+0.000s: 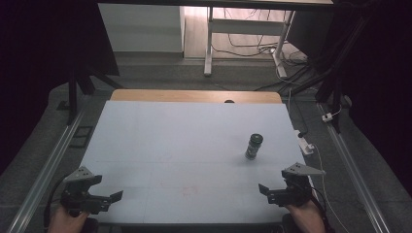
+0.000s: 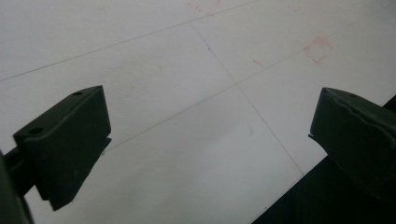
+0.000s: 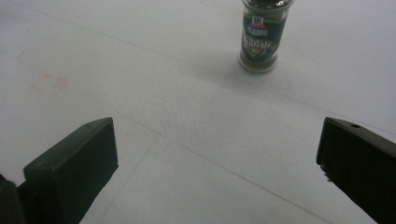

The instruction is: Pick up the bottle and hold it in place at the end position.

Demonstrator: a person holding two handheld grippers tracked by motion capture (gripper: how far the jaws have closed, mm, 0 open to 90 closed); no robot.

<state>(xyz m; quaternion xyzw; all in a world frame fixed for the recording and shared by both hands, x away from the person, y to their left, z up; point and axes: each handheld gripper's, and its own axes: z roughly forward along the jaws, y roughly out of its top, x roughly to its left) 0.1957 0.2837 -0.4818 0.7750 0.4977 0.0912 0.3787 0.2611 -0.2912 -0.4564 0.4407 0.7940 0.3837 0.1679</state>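
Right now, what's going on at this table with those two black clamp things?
A person sits at a white table holding a two-jaw gripper in each hand. The left gripper and the right gripper both rest near the table's near edge, jaws wide open and holding nothing. The one item on the table is a small spice jar, standing upright toward the right side, ahead of the right gripper and apart from it. Nothing is being handled yet.

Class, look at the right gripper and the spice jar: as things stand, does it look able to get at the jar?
Probably yes. The right gripper is open, and the upright spice jar stands ahead of it with bare table between them.
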